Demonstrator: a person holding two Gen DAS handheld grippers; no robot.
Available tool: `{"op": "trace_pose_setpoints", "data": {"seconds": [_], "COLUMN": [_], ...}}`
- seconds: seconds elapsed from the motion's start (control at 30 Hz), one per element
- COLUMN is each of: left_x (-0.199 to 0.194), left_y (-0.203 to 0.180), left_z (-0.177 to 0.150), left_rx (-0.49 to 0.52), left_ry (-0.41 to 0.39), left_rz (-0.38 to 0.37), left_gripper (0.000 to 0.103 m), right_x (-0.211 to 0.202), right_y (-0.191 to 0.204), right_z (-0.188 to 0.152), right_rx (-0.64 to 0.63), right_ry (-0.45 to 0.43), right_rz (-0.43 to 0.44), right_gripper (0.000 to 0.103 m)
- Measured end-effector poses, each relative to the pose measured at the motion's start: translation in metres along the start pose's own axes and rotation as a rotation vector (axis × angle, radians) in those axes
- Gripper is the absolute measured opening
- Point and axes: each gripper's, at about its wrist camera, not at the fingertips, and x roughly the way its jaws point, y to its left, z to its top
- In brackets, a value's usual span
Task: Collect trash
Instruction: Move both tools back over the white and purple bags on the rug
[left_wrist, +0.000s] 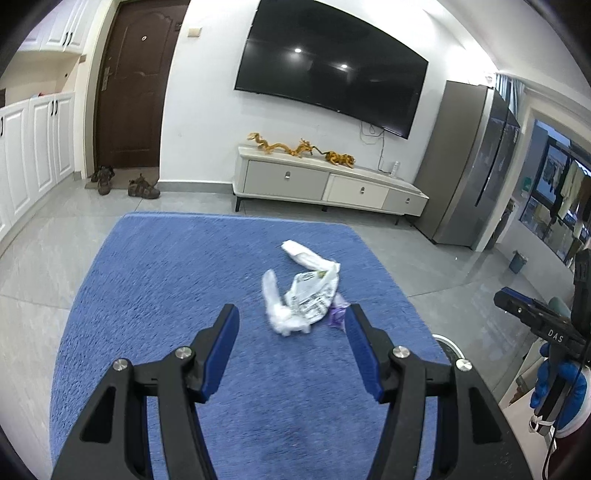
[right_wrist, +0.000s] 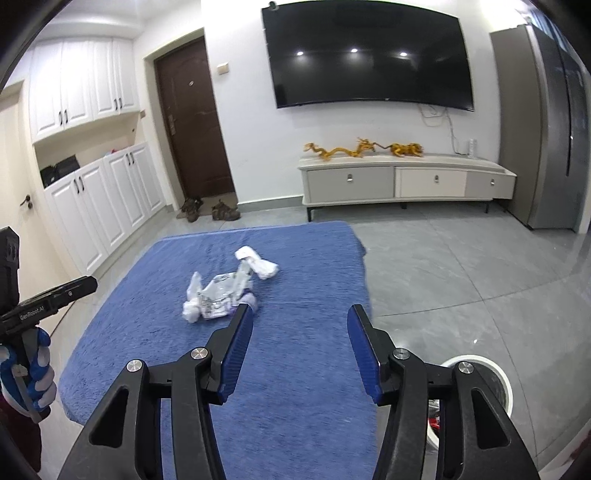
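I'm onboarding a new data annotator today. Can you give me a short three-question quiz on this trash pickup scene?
1. True or false: the left gripper holds a piece of trash.
2. The crumpled wrappers lie on: A) the grey floor, B) the blue cloth, C) the TV cabinet.
3. Name the container whose white rim shows beside the right gripper.

Key: 1 false, both grippers are open and empty. 2 B. 3 the white bin.

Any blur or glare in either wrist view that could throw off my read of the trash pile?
Left wrist view: trash pile slightly motion-smeared, TV shows ceiling-light reflections, strong fisheye bending. Right wrist view: pile also soft, same TV reflections; lighting even, no harsh shadows on the blue cloth.
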Motion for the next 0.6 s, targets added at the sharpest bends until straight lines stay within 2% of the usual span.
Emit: {"op": "trace_pose_setpoints", "data": {"seconds": [0.33,0.6], "left_x": [0.013,0.049], "left_y": [0.047,0.069], "left_z": [-0.018,-0.023], "left_rx": [-0.052,-0.096], "left_ry": [0.039,0.111], "left_rz": [-0.001,-0.022], "left_gripper": [0.058,0.058], "right_x": [0.046,0.087], "right_y": [0.062,0.079], "right_z": [0.004,0.004], "right_rx": [-0.064,-0.074], "right_ry": [0.064,0.125], "right_rz": [0.053,0.065], "right_gripper": [0.055,0.056]}}
